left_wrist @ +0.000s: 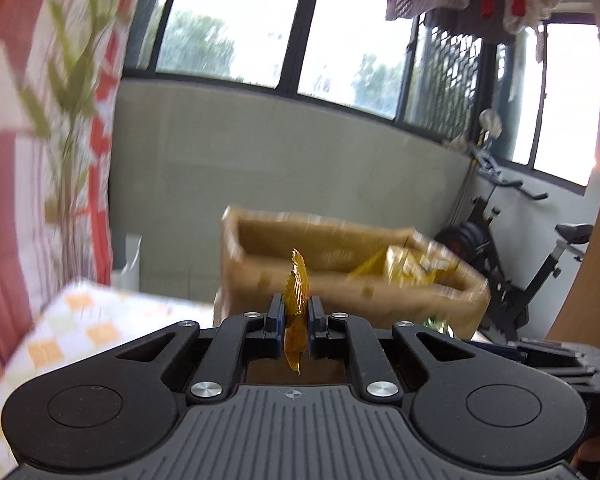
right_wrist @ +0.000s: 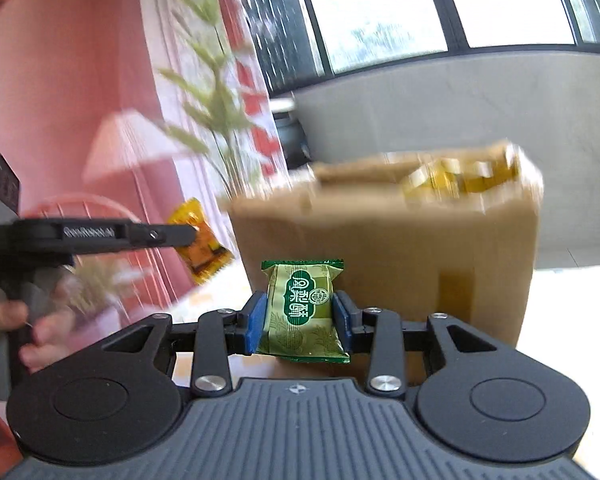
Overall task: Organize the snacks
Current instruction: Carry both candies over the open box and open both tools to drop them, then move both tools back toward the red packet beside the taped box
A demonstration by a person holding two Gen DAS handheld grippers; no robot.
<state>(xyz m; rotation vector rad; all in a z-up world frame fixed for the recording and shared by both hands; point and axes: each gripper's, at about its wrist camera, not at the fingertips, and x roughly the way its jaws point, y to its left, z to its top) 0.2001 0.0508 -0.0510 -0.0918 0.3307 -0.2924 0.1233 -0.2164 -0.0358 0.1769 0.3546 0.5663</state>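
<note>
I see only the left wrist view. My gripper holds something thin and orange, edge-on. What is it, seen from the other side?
Observer: In the right wrist view it is a flat orange snack packet, held by one end in the left gripper.
Operator: Is the right gripper busy as well?
Observer: Yes. The right gripper is closed on a green snack packet, upright, with white characters on a green label.
Operator: Where is the cardboard box from there?
Observer: The cardboard box stands just behind the green packet, open on top, with yellow packets inside.
</note>
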